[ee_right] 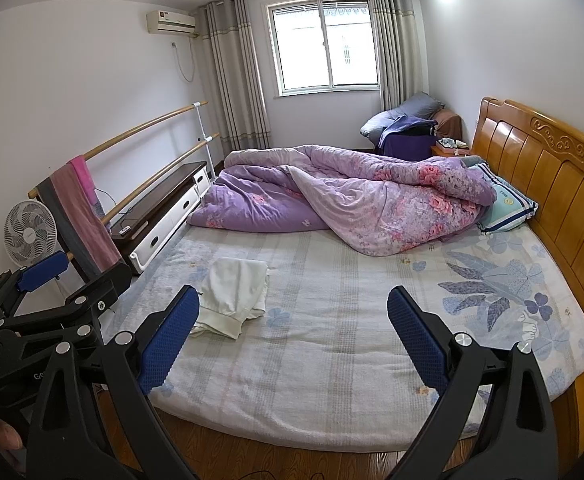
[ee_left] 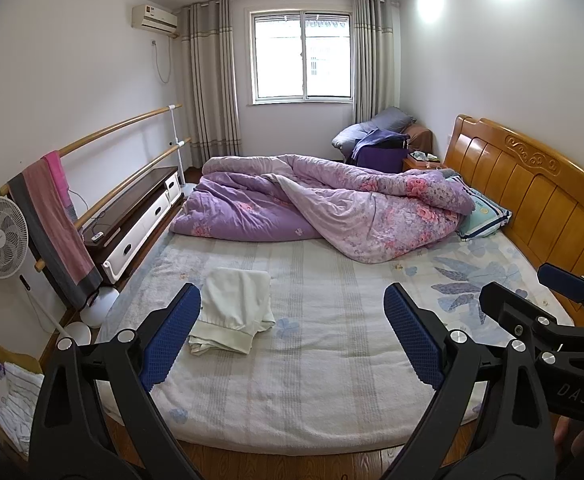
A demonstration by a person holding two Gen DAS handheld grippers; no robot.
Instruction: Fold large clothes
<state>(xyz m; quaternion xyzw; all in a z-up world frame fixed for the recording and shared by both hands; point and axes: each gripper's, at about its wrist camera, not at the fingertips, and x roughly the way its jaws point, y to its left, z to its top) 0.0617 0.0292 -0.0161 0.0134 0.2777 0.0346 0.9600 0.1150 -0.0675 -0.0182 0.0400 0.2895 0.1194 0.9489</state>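
Both claws hanging above the foot edge of the bed (ee_left: pixel 292 412), gaping wide, grasping nothing. Left claw (ee_left: pixel 292 336) aiming up the mattress; right claw (ee_right: pixel 293 336) riding just beside it, its black frame showing at the right edge of the left wrist view. Looking like an approach or a reset between folds, judging by the empty blue pads (ee_left: pixel 411 344).

White garment (ee_left: pixel 234 312) lying on the bed near its foot-side left edge, well apart from the headboard (ee_left: pixel 531 196). Already folded into a compact rectangle, ribbed hem facing the foot edge, one corner of fabric (ee_left: pixel 200 348) spilling out underneath. Sitting just beyond the left finger of each claw, not touching either.

Purple floral quilt (ee_left: pixel 331 208) bunching across the window side of the bed, pillow (ee_left: pixel 479 216) peeking from under it beside the headboard. Leaving the near half of the mattress bare, probably as working surface.

Judging the garment mostly done; possibly needing that loose corner tucked or one more fold. Thin cloth likely shifting if pinched on one layer only
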